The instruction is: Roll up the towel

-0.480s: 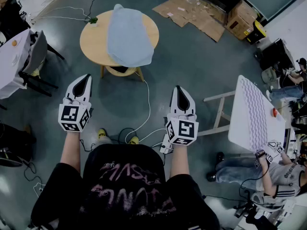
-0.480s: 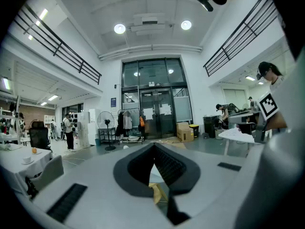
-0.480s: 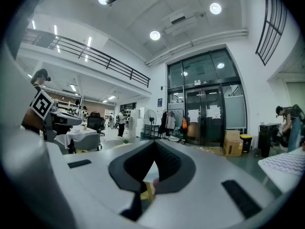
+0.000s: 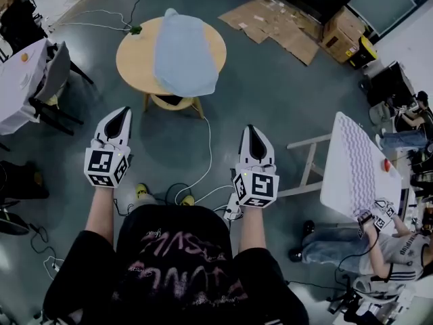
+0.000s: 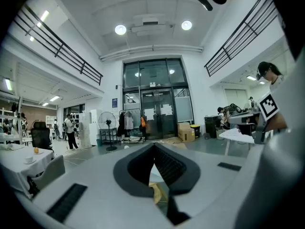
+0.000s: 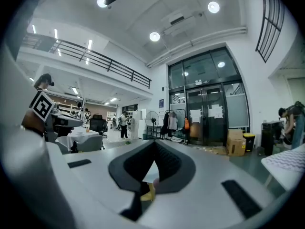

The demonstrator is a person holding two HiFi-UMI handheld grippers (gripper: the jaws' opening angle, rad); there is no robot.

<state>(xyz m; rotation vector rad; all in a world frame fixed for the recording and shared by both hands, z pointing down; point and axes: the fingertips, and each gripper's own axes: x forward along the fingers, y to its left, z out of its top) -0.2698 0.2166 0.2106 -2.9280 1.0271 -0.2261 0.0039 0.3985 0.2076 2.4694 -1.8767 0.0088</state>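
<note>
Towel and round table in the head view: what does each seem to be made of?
Towel: soft cloth, pale blue and matte. It lies limp across the tabletop with rounded, sagging edges. Possibly terry, but the weave is too small to tell.
Round table: looks like light wood or wood veneer with a smooth, low-sheen finish. The top is an even warm tan and the legs match. No grain can be made out.

Well ahead of the fingertips of our left gripper [image 4: 122, 112] and right gripper [image 4: 250, 130] we see a round wooden table [image 4: 134, 63]. A light blue towel [image 4: 186, 53] lies spread across it, overhanging the near edge. A small green object [image 4: 135, 29] sits at its far-left rim.
</note>
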